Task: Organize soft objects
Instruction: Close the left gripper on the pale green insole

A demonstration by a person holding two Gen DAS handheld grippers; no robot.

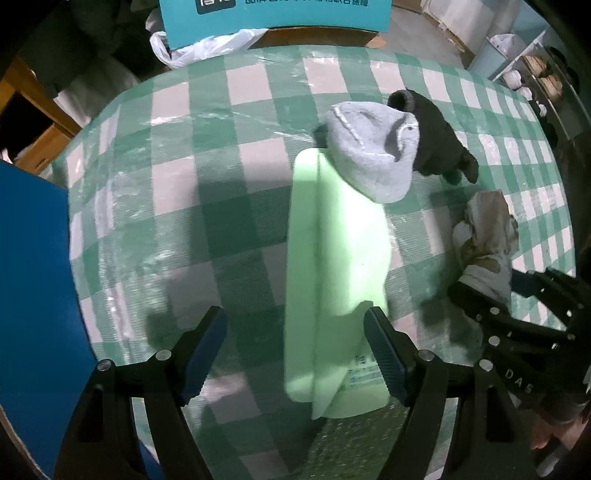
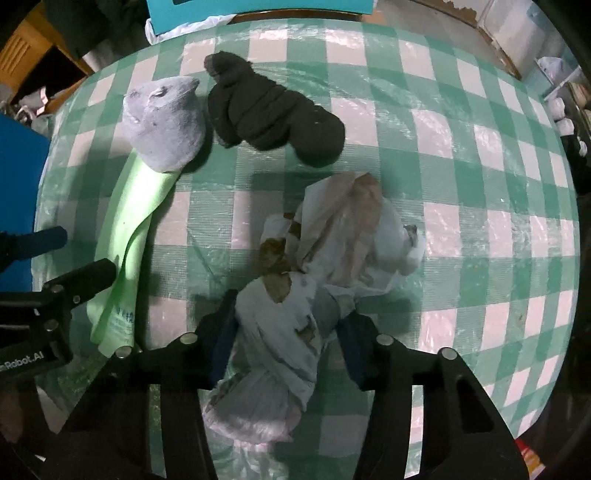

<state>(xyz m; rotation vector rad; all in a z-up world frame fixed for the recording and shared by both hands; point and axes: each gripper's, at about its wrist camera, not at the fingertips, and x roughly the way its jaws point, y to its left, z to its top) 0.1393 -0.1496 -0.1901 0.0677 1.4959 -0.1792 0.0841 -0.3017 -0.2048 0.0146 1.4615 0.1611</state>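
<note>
A long light green cloth (image 1: 332, 258) (image 2: 125, 229) lies on the checked table (image 1: 166, 184). My left gripper (image 1: 295, 356) (image 2: 77, 254) stands open over its near end, the cloth between the pads. A grey sock (image 1: 369, 155) (image 2: 166, 122) rests on the cloth's far end. Beside it, touching, lies a black sock (image 1: 436, 140) (image 2: 273, 114). A crumpled white cloth with brown stains (image 1: 484, 236) (image 2: 340, 229) sits to the right. My right gripper (image 2: 290, 338) (image 1: 491, 286) is shut on its near end, both pads pressing the bunched fabric.
A blue panel (image 1: 33, 277) stands at the table's left edge. A teal box (image 1: 277, 14) and a white plastic bag (image 1: 207, 44) sit behind the far edge. A shelf with small white items (image 1: 524, 85) is at the far right.
</note>
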